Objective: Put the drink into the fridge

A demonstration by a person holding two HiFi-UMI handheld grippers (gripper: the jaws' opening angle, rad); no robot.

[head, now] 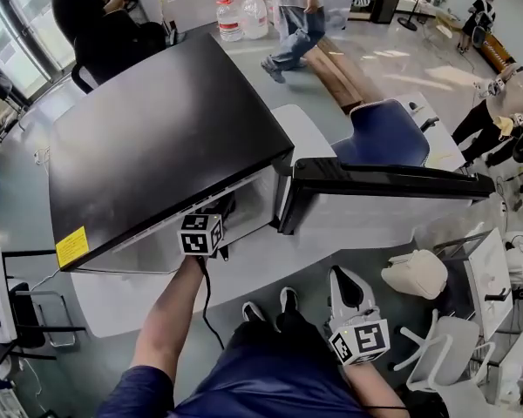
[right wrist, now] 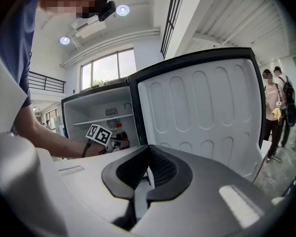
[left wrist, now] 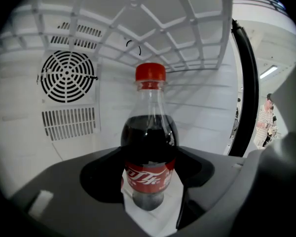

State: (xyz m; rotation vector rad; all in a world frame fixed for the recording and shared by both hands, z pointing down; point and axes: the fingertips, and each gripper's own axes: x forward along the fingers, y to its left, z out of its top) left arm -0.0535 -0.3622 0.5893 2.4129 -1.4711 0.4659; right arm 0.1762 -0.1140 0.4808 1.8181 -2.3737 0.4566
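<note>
Bright, even daylight; sharp focus; fisheye-warped, dark-vignetted edges.

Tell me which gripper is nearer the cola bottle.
Left. The left gripper grips the cola bottle inside the fridge; the right gripper hangs outside, beside the open door, jaws shut and empty.

Head cam looks down on fridge [head: 157,138]; L cam inside it, R cam faces in.

Fridge floor [left wrist: 155,221], white: one cola bottle [left wrist: 149,152] stands upright on it, about mid-width and forward of the vented rear wall [left wrist: 69,98]. A white grid shelf [left wrist: 153,28] spans overhead.
</note>
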